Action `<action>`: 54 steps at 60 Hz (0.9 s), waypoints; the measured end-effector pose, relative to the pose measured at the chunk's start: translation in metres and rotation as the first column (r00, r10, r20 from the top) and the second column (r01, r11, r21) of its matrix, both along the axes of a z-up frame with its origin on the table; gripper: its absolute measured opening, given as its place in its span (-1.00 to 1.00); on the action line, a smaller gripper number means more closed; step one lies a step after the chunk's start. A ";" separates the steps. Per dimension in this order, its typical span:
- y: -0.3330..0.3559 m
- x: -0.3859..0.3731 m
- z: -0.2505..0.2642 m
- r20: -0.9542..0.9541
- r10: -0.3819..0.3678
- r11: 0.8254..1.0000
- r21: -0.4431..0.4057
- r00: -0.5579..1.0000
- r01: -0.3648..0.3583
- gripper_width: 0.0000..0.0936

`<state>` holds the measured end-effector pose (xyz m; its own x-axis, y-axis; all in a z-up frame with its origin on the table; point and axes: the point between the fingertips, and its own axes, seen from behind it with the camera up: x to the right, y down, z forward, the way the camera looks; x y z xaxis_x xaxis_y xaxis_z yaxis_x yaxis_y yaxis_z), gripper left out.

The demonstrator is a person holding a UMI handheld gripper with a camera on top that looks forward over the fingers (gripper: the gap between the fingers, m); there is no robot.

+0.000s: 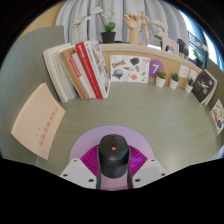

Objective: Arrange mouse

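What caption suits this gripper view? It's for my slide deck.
Fingers close on a black mouse above a desk, with books beyond.

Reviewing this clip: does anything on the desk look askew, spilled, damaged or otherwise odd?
Nothing looks spilled or damaged. The row of books leans to one side rather than standing upright, which seems to be how it rests. The black mouse sits between the tool fingers with the pink pads at its sides; whether they press it is unclear.

A card seems to read "7" (rest illegible).
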<state>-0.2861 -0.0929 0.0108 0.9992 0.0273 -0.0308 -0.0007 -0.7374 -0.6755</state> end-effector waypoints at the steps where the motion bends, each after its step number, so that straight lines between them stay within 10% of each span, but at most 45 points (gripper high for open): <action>1: -0.002 -0.001 -0.006 0.001 0.001 1.000 -0.011 1.000 -0.001 -0.25; 22: -0.015 -0.006 -0.030 0.023 0.001 0.997 -0.083 1.000 0.001 0.14; 30: -0.008 0.004 0.000 0.004 -0.027 0.998 -0.050 1.000 0.027 0.82; 54: -0.052 0.077 0.190 -0.003 -0.033 0.988 0.149 0.999 0.033 0.83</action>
